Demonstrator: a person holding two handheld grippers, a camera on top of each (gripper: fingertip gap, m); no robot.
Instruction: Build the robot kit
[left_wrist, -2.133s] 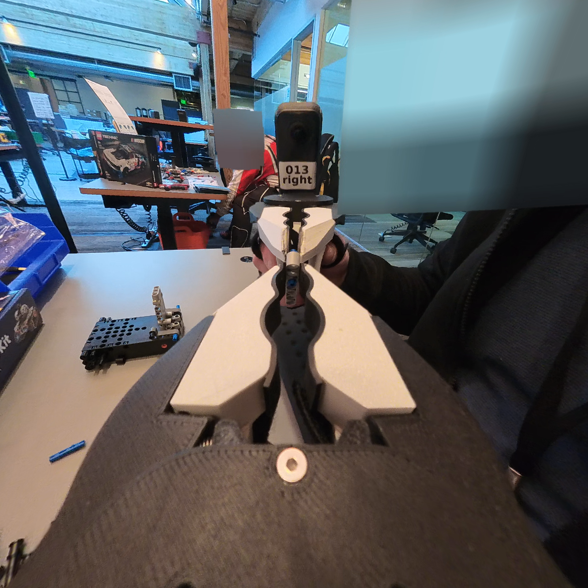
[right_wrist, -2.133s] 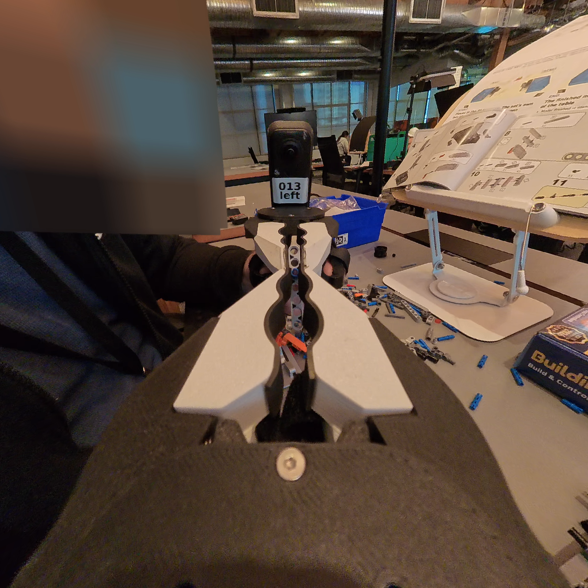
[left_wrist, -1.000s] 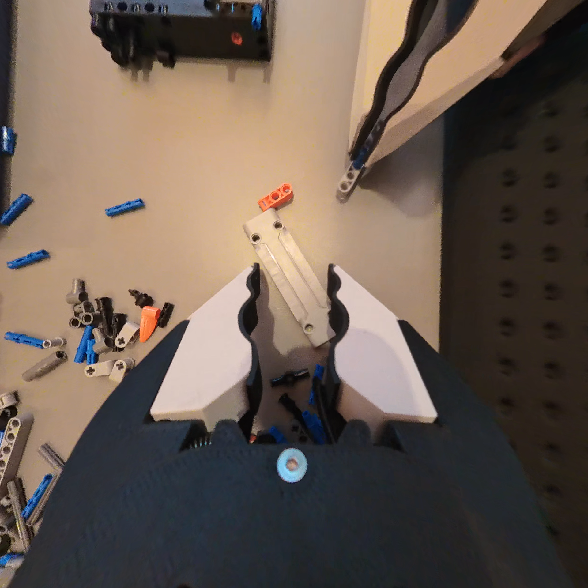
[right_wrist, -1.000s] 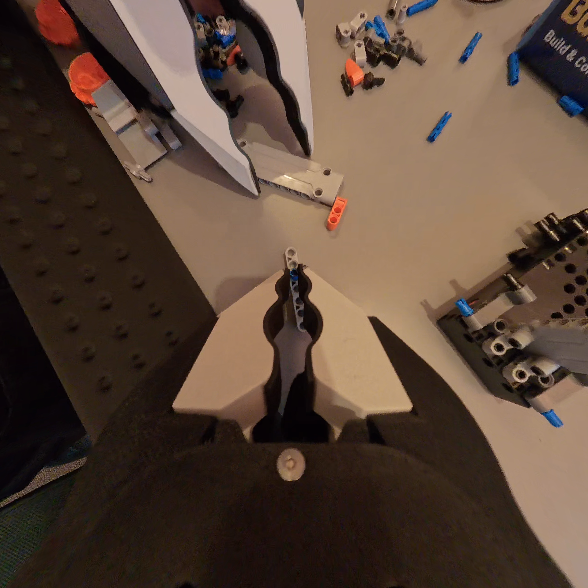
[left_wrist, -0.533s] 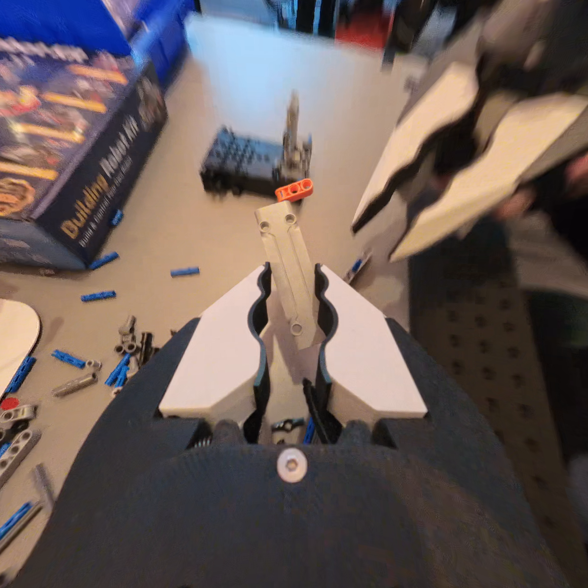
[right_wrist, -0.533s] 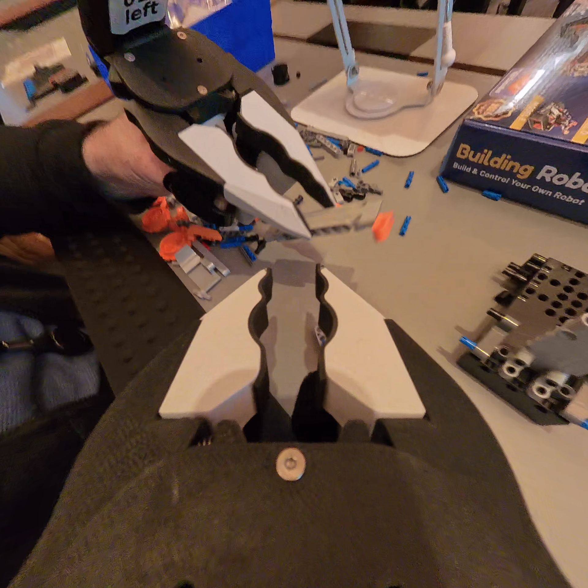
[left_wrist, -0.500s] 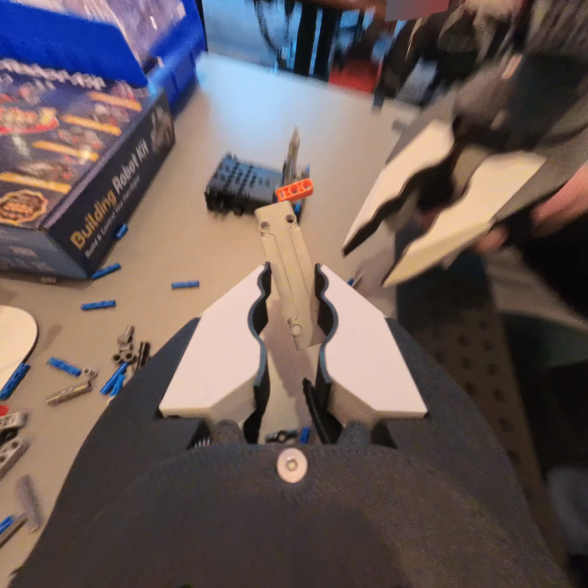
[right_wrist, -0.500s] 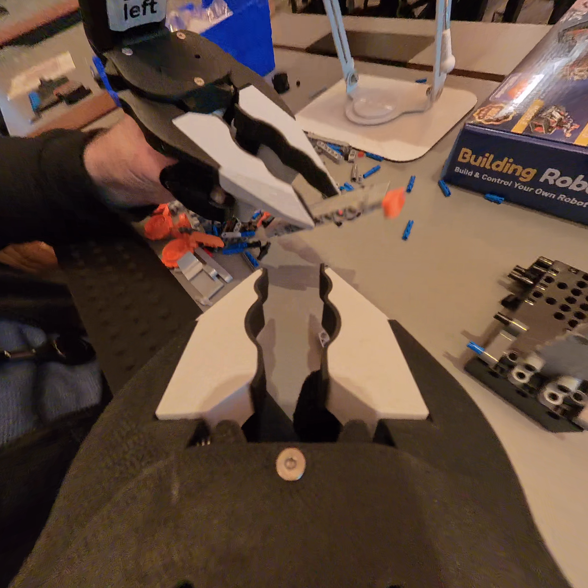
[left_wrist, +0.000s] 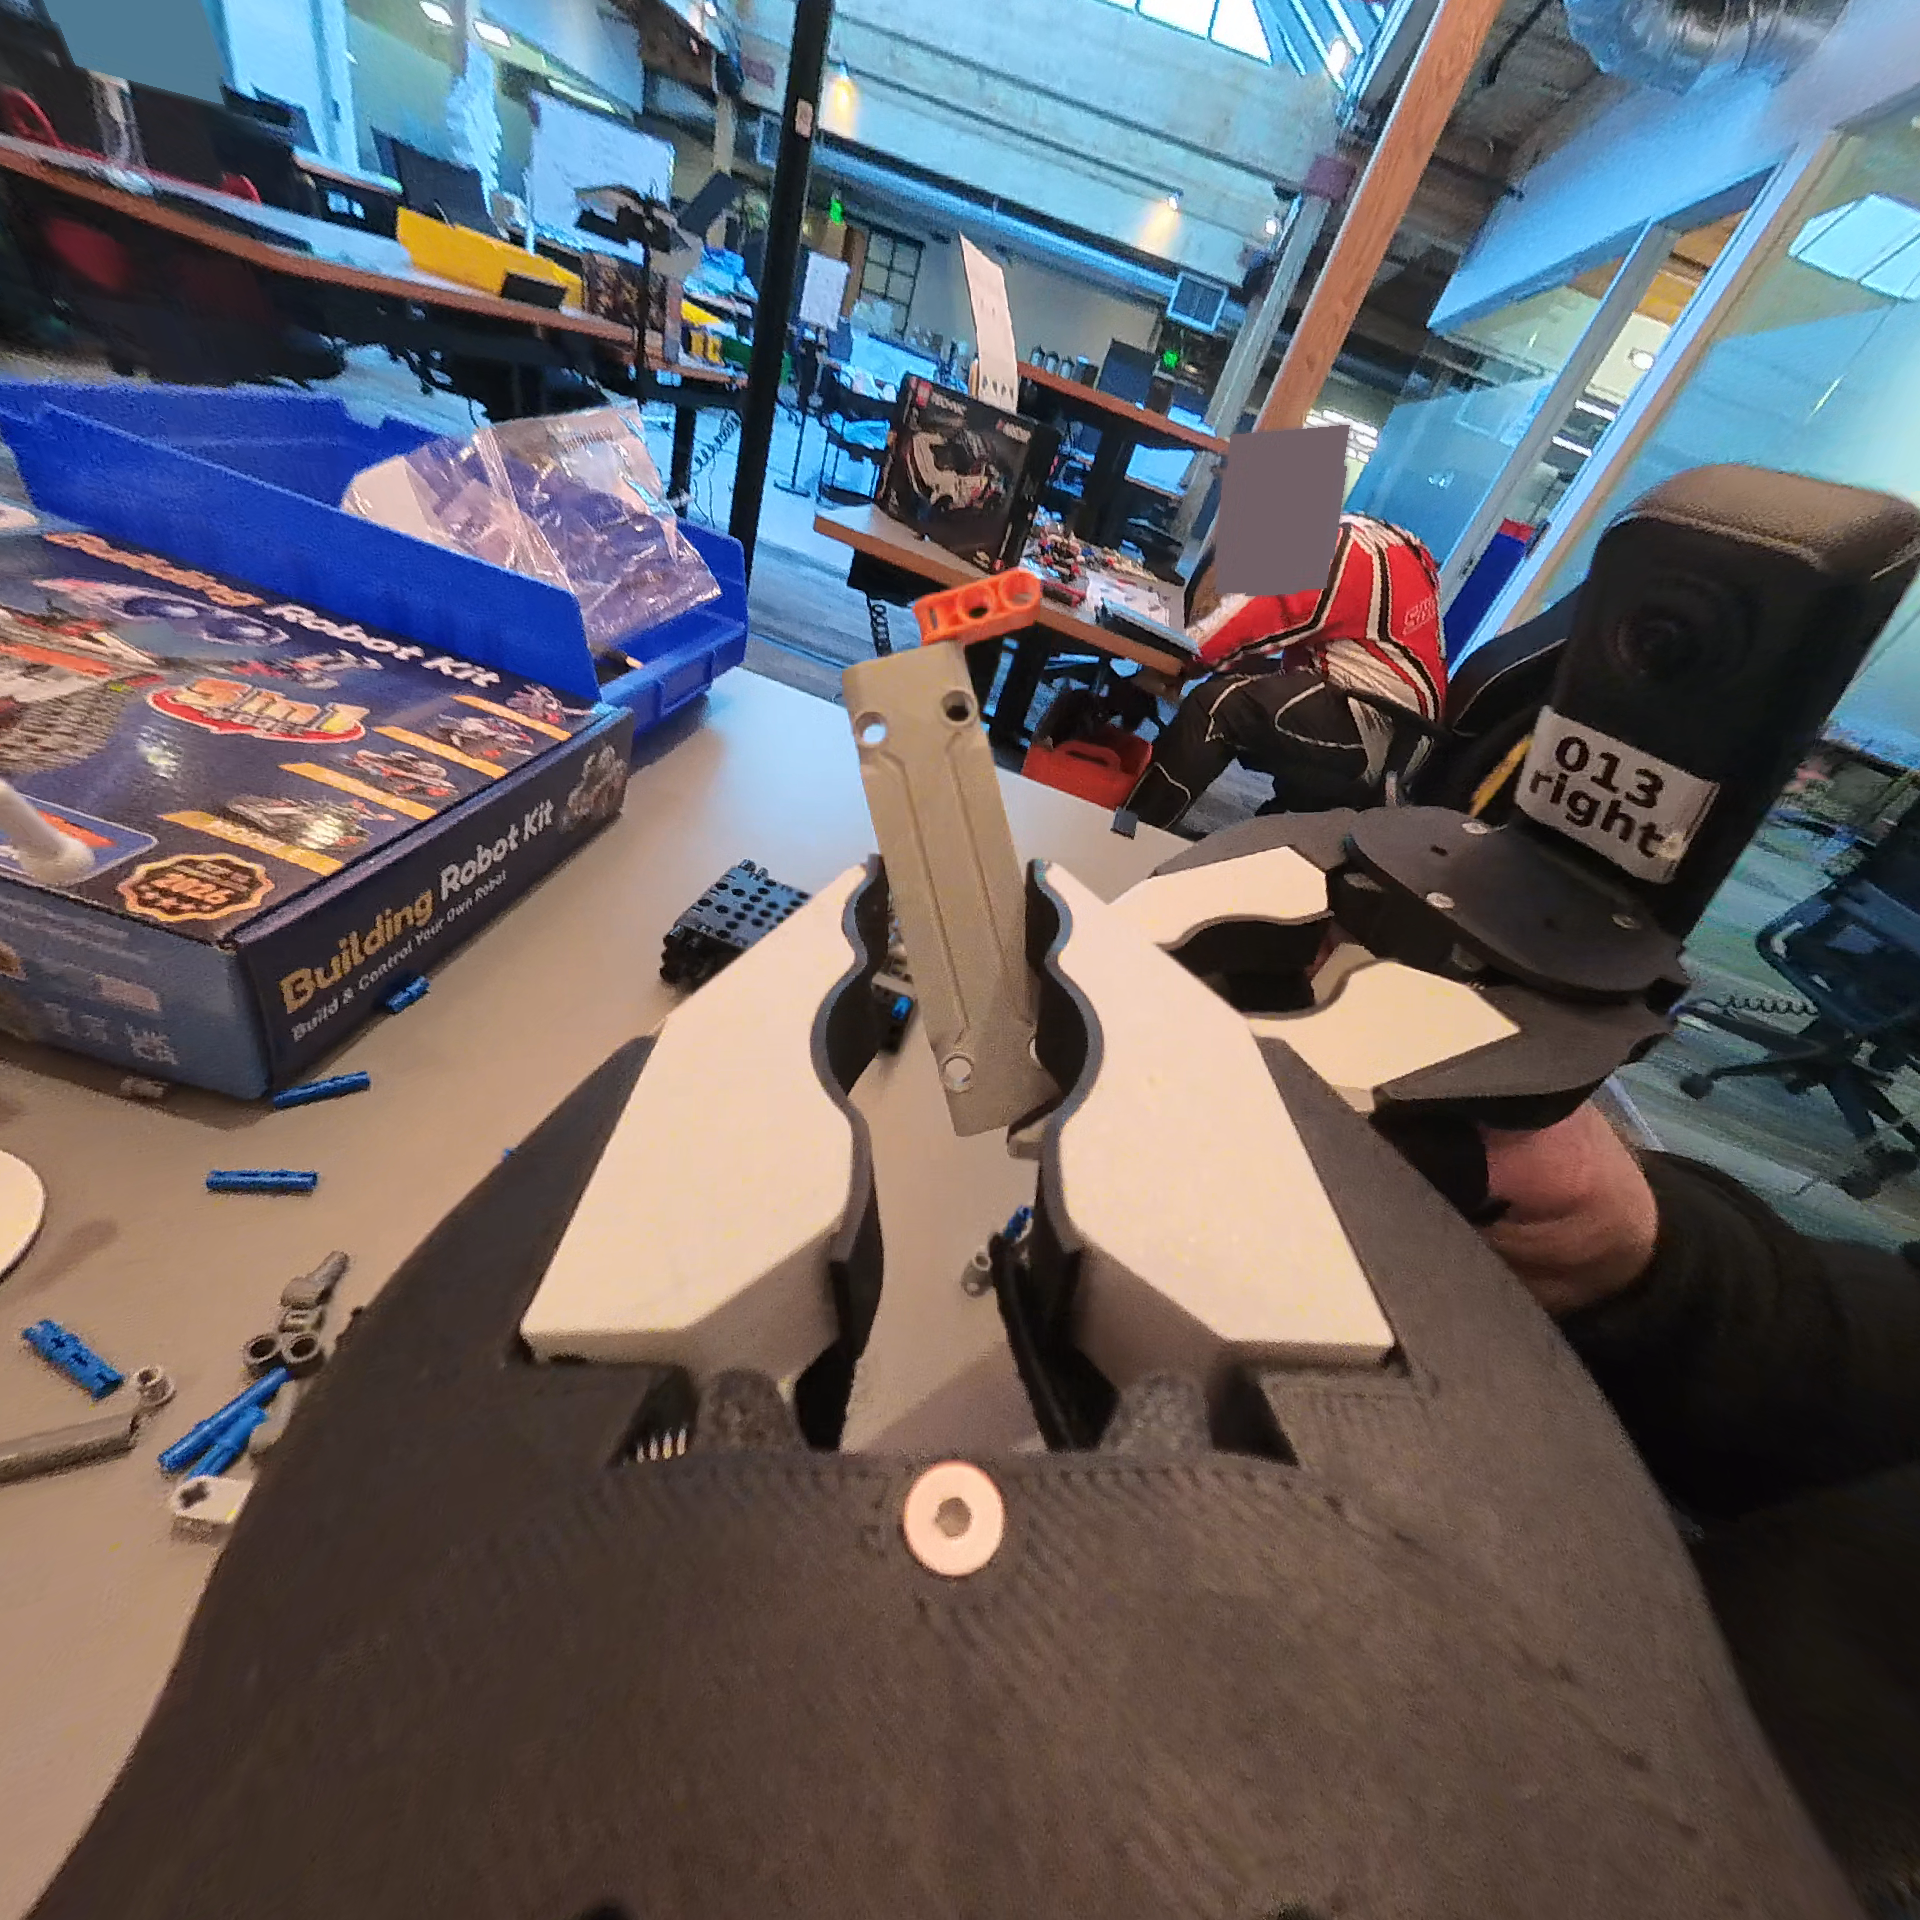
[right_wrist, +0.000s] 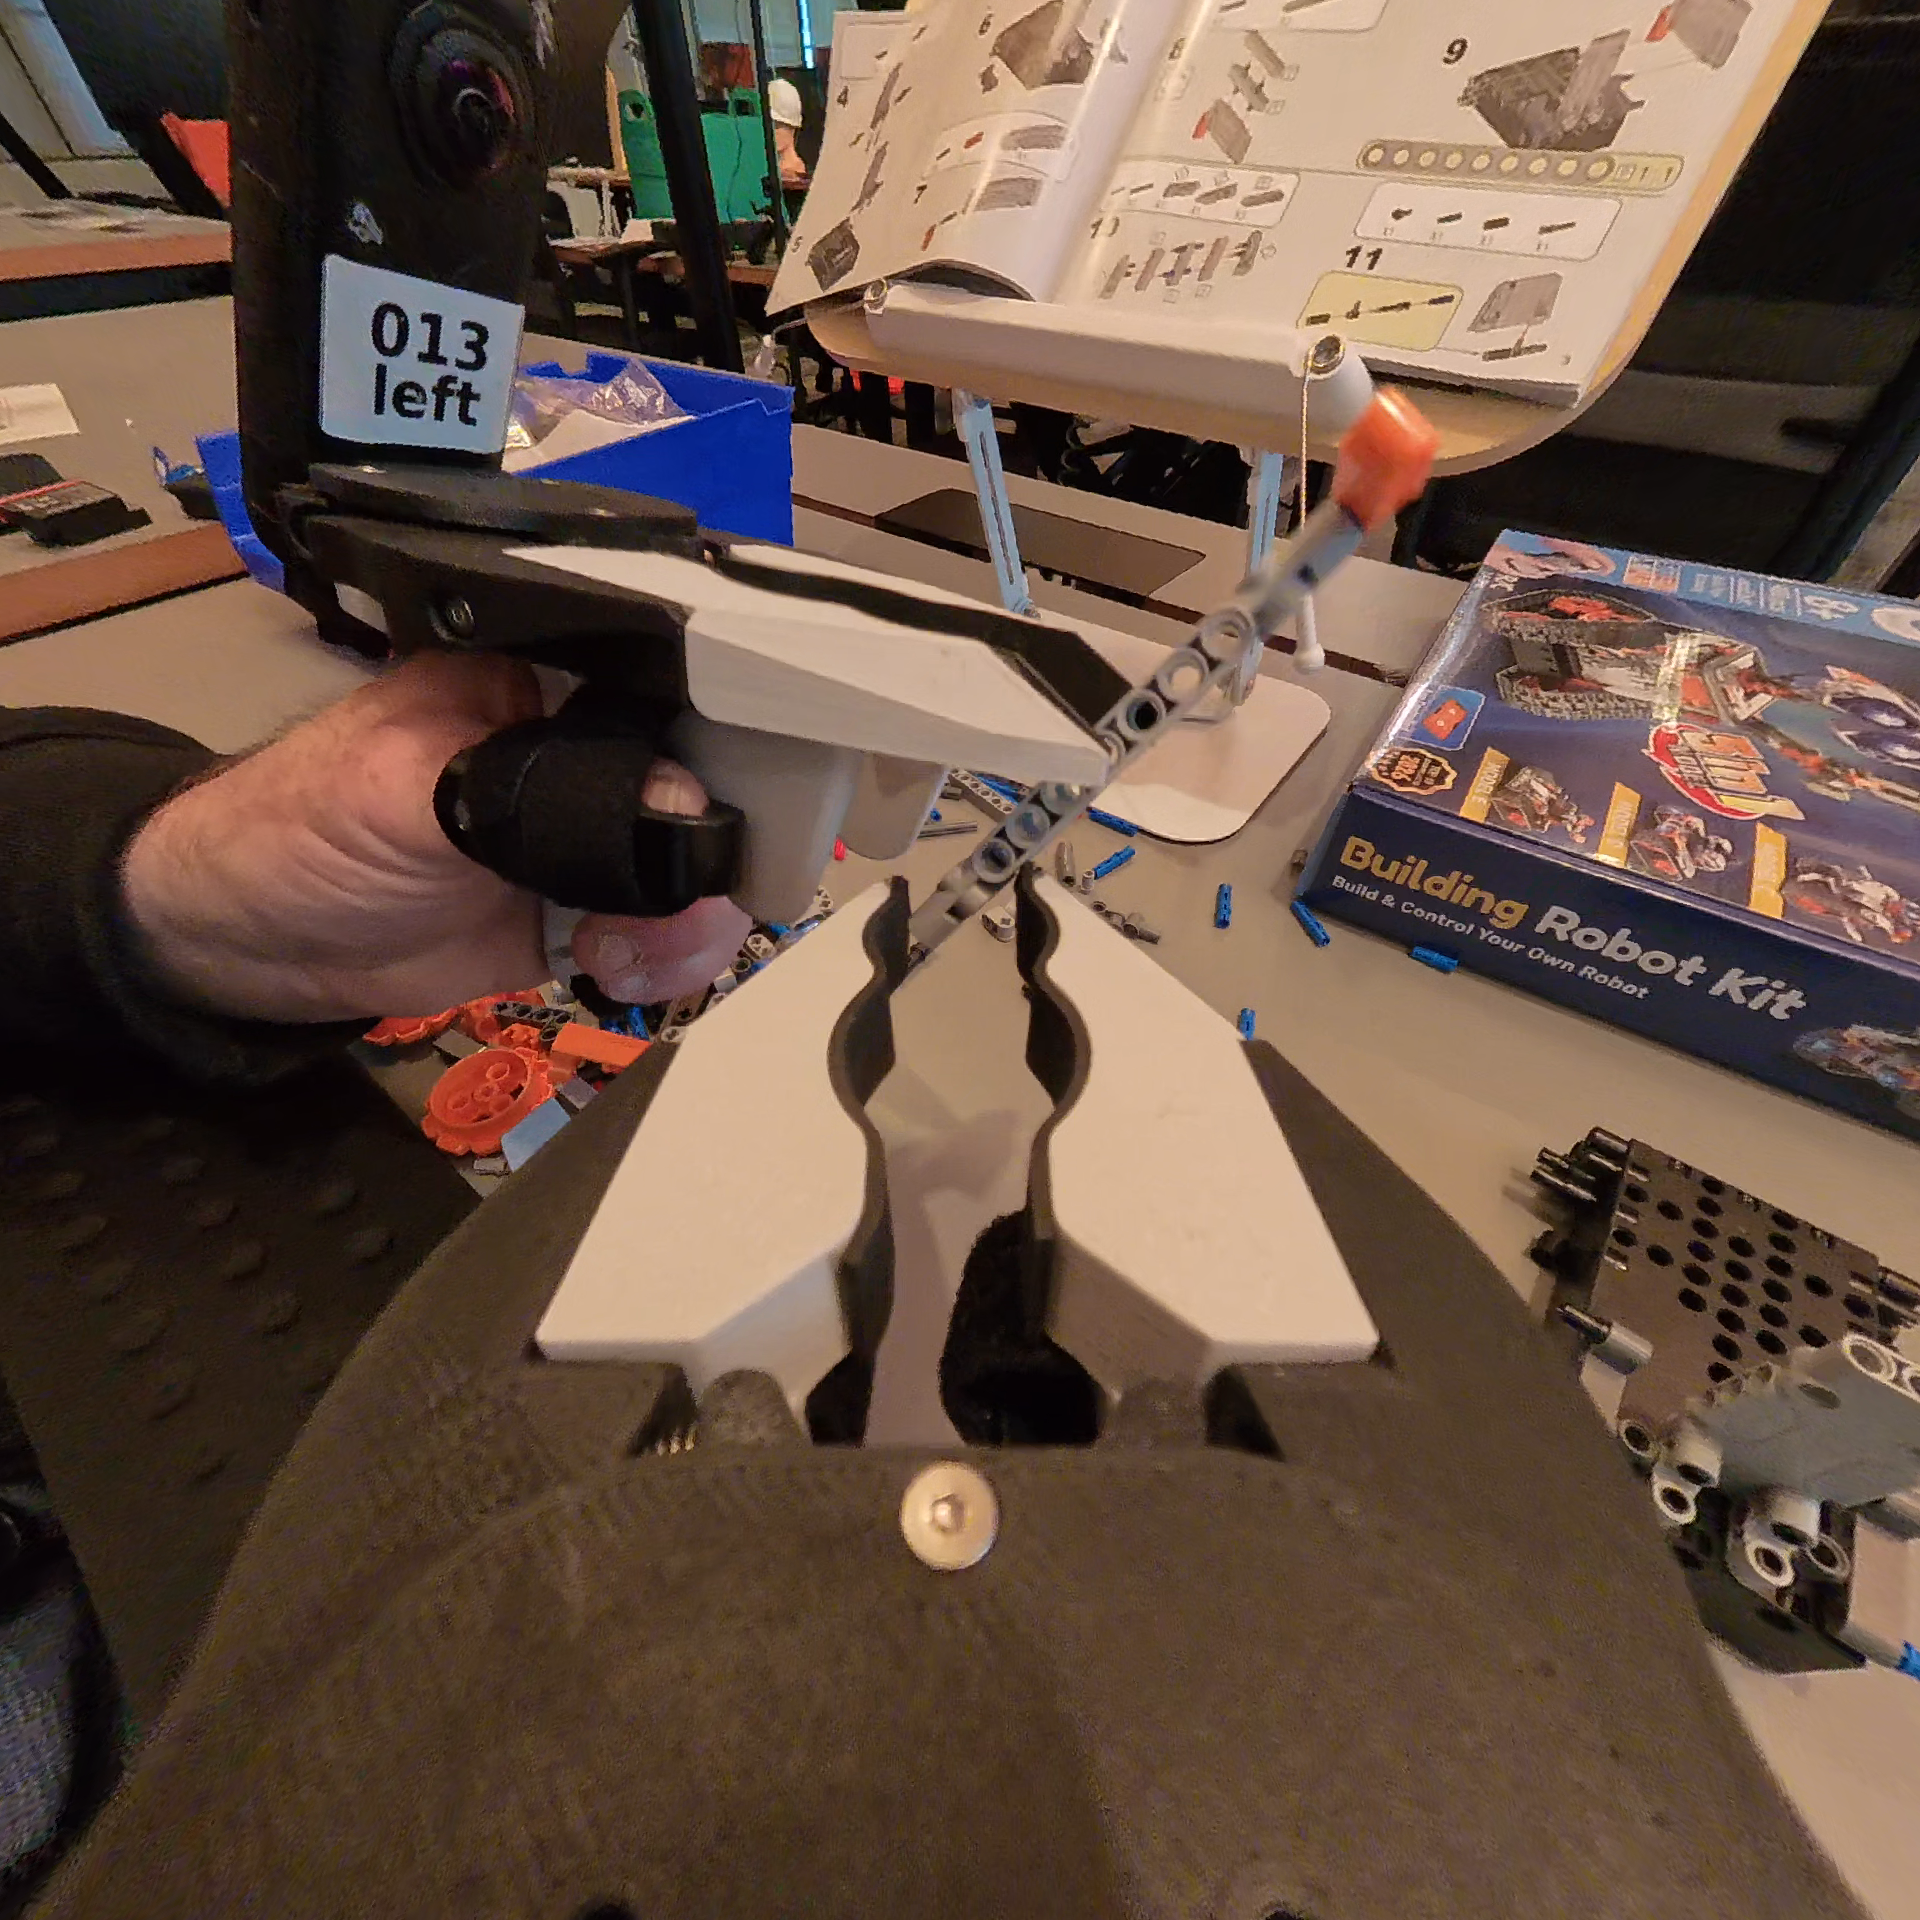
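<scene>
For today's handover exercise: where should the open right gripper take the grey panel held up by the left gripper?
Probably the bare upper stretch of the grey panel, below the orange piece, closing across its thin edges from the right gripper's side; the left gripper covers the lower end.

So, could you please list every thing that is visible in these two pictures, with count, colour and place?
grey panel: 1, grey, clamped in left gripper, tilted upward
orange connector: 1, orange, on the panel's top end
black assembly: 1, black with grey parts, on table at right
kit box: 1, blue, on table
blue bin: 1, blue, behind the box
instruction booklet: 1, white, on a stand
loose pins: several, blue and grey, scattered on table
orange gears: few, orange, near table edge
left gripper: shut on panel
right gripper: open, empty
</scene>
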